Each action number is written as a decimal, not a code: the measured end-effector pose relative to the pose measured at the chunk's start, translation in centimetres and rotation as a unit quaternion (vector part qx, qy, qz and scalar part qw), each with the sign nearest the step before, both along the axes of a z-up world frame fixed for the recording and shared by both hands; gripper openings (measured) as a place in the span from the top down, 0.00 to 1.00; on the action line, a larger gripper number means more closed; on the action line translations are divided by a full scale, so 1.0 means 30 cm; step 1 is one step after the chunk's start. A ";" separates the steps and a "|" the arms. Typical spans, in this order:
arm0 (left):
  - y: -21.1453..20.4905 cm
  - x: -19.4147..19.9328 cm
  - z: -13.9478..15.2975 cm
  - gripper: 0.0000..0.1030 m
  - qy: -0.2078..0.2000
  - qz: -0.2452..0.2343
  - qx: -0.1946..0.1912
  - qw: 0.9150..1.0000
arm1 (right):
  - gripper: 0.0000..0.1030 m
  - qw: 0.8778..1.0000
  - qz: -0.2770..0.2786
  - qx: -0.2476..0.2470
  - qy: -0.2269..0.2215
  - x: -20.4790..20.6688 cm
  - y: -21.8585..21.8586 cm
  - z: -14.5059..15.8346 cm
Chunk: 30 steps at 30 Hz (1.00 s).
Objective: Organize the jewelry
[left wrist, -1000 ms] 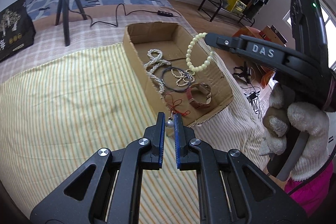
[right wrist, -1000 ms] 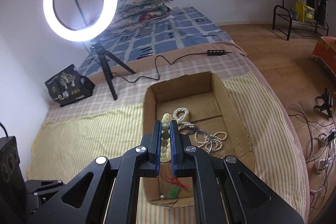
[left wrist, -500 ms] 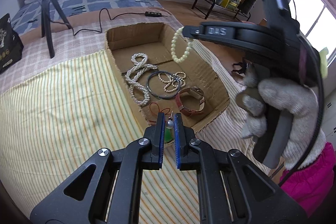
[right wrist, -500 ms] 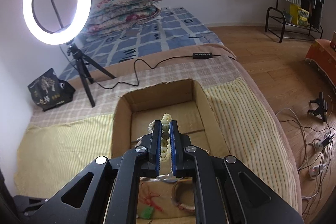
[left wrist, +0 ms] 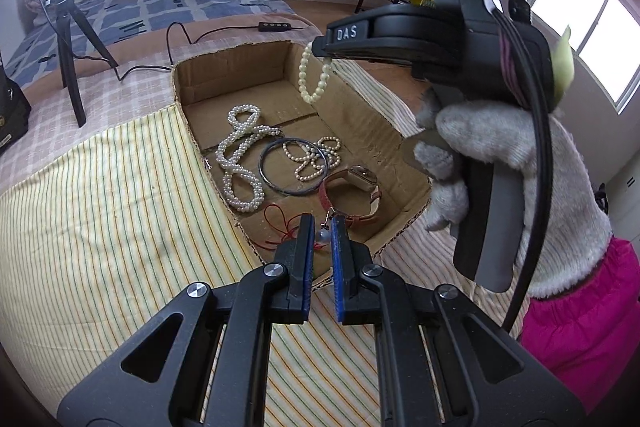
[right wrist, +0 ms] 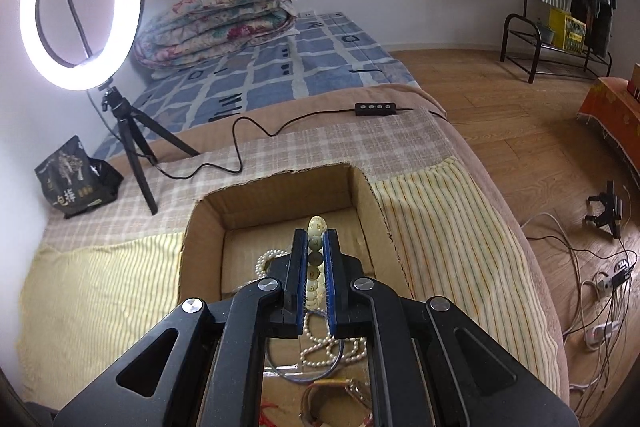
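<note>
The left gripper (left wrist: 321, 227) is pressed together on a small pearl drop (left wrist: 322, 235) with a metal hook, and it hangs over the near end of the cardboard box (left wrist: 360, 115). The right gripper (right wrist: 316, 247), held by a gloved hand (left wrist: 492, 163), pinches a bead bracelet (left wrist: 314, 79); in the left wrist view the bracelet dangles as a loop above the far part of the box.

Inside the box lie a thick pearl necklace (left wrist: 240, 163), a dark bangle (left wrist: 294, 165), a thin pearl strand (left wrist: 316, 161), a watch (left wrist: 352, 195) with reddish strap and a red cord (left wrist: 280, 227). The box stands on a striped cloth (left wrist: 100, 219) on the bed.

I judge that both pieces are about to be put down in the box. Some risks exist. The pearl drop is very small and round, so it can slip from the pads and roll under the watch or fall outside on the cloth, because the gripper is close to the near wall. Its hook can also catch the red cord. The bracelet, if it is released from high, can land on the pearl strand and tangle with it.
</note>
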<state>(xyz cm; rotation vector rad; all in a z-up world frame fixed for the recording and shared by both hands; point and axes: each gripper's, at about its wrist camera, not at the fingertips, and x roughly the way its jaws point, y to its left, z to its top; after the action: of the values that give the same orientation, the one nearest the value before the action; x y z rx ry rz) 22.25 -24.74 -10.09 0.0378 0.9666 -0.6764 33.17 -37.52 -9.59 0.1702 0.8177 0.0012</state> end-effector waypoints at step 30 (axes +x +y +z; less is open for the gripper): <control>-0.010 0.001 0.004 0.54 -0.020 0.000 0.011 1.000 | 0.29 1.000 -0.010 -0.008 -0.015 0.015 -0.008 0.000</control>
<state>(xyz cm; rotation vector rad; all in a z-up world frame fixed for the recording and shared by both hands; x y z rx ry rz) 22.30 -25.03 -9.96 0.0706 0.9352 -0.6629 33.61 -37.77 -9.60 0.1632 0.7861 -0.0225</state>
